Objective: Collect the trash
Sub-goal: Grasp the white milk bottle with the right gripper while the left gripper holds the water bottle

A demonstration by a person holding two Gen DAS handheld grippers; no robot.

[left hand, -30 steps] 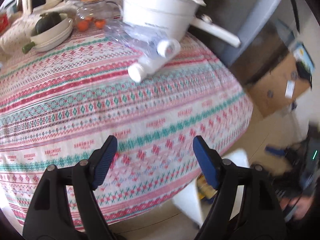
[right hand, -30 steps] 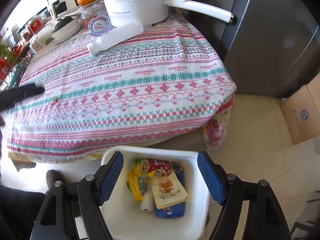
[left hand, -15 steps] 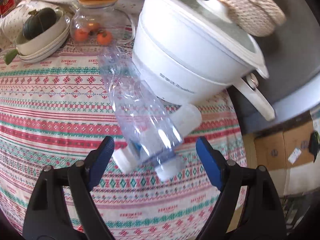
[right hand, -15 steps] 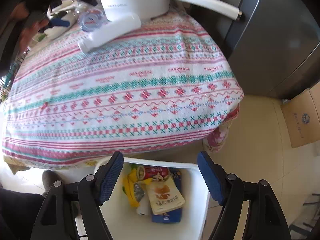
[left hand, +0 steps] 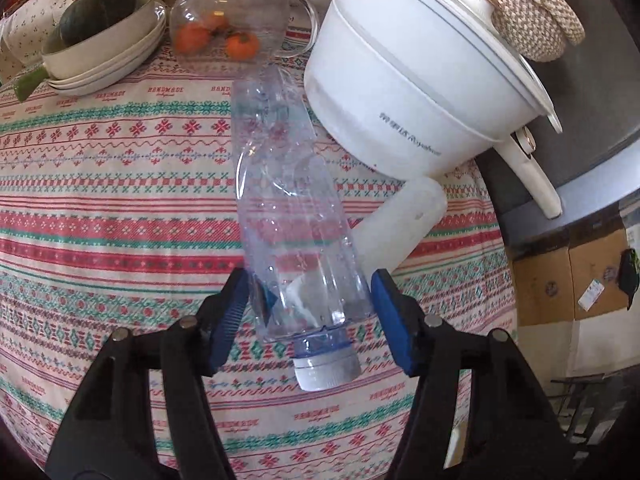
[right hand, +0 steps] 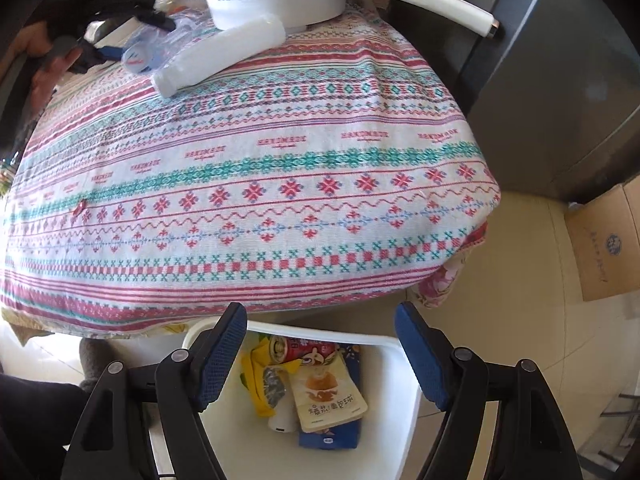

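On the patterned tablecloth (left hand: 120, 208), the left gripper (left hand: 308, 312) has its blue pads (left hand: 234, 316) on either side of the clear plastic bottle (left hand: 292, 216), down near the neck end; both pads look to be touching the bottle's walls, pinching it, and the white cap (left hand: 326, 372) points back toward the camera. That bottle lies across a white opaque bottle (left hand: 400, 224), which lies just beside the big white pot (left hand: 408, 92), the bottle's base touching it or very nearly. A knitted trivet (left hand: 528, 12) hangs over the pot lid, and the pot's long handle (left hand: 532, 176) sticks out past the table edge. Further back sit a glass jug (left hand: 240, 12) with small orange fruits inside, and stacked bowls (left hand: 104, 56) holding a dark green squash (left hand: 96, 12). From the other side, the right gripper (right hand: 320, 356) hovers with jaws spread wide and nothing between them, directly above the white trash bin (right hand: 404, 408) on the floor beside the table. Down in the bin: a red can (right hand: 304, 350), a snack pouch (right hand: 326, 396), a yellow wrapper (right hand: 256, 384) and a blue packet (right hand: 332, 436). A cardboard box (right hand: 604, 240) stands on the tiled floor off to the right.
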